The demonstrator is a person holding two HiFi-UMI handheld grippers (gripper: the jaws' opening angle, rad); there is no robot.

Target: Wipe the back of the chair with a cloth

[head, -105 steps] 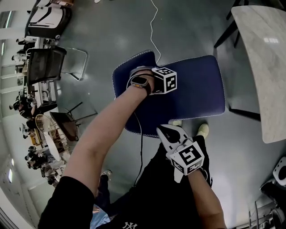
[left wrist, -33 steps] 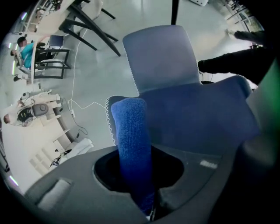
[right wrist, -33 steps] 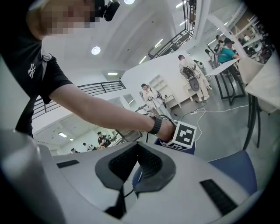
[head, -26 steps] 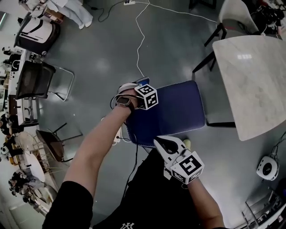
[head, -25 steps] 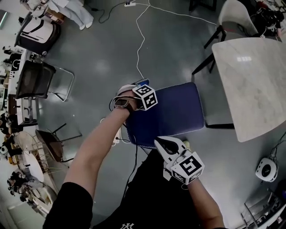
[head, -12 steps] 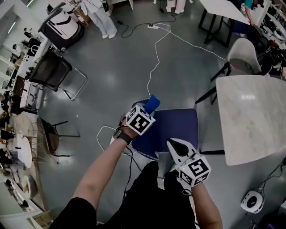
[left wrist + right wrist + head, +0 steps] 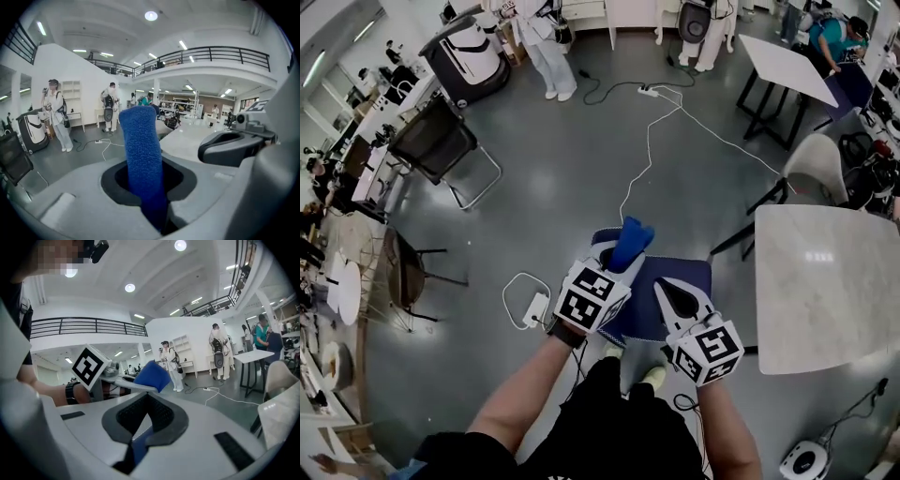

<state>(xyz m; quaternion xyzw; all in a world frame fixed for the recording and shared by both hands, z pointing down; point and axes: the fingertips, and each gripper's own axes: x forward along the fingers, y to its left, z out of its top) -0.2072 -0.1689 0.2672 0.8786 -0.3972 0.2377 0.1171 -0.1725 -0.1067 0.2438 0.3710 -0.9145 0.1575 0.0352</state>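
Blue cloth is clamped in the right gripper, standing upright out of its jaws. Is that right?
Not quite. The blue cloth is clamped in the left gripper, not the right gripper. The left gripper view shows it standing upright out of those jaws.

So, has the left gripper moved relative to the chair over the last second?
Yes. The left gripper has lifted off the chair's left edge, raising the cloth clear above it.
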